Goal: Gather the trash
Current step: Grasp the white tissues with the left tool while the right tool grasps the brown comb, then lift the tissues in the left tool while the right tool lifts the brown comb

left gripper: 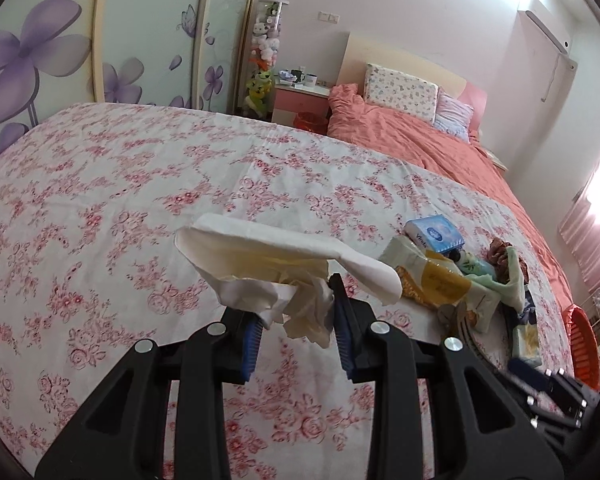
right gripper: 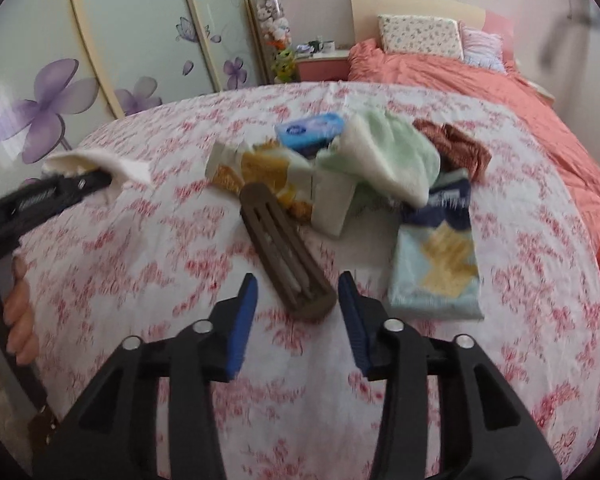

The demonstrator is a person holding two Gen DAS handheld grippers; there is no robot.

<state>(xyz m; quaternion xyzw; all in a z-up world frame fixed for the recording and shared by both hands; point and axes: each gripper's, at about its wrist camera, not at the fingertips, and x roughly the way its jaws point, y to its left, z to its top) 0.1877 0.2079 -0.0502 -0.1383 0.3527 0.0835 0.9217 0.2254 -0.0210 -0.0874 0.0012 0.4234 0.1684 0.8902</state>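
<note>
A bedroom with pale pink walls holds a wardrobe [left gripper: 100,40] whose sliding doors carry large purple flowers, and a bed [left gripper: 120,200] spread with a white sheet printed in red flowers. Toward the headboard lies a rumpled salmon duvet [left gripper: 412,136] with two pillows [left gripper: 402,90] propped above it; beside it stands a pink bedside cabinet [left gripper: 298,100] with mugs on top, and next to that a tall clear tube of soft toys [left gripper: 266,48]. A red basket [left gripper: 584,344] sits off the bed's right edge.

On the sheet a cluster of clutter lies close together: a pale green cloth [right gripper: 384,156] draped over the heap, a brown patterned cloth [right gripper: 452,140] behind it, a blue tissue pack [right gripper: 310,130], a white-and-yellow wrapper [right gripper: 260,172] and a light blue and yellow packet [right gripper: 436,264]. A brown slotted object [right gripper: 284,248] lies at a slant in front of the heap.

The left tongs [left gripper: 296,312] are clamped on a wad of crumpled white tissue [left gripper: 276,264], which juts above the sheet, left of the heap; a person's hand [right gripper: 16,312] grips their handle. The right tongs [right gripper: 298,308], blurred, stand partly apart with the near end of the brown slotted object between the blue pads [right gripper: 244,320]; the pads do not touch it.
</note>
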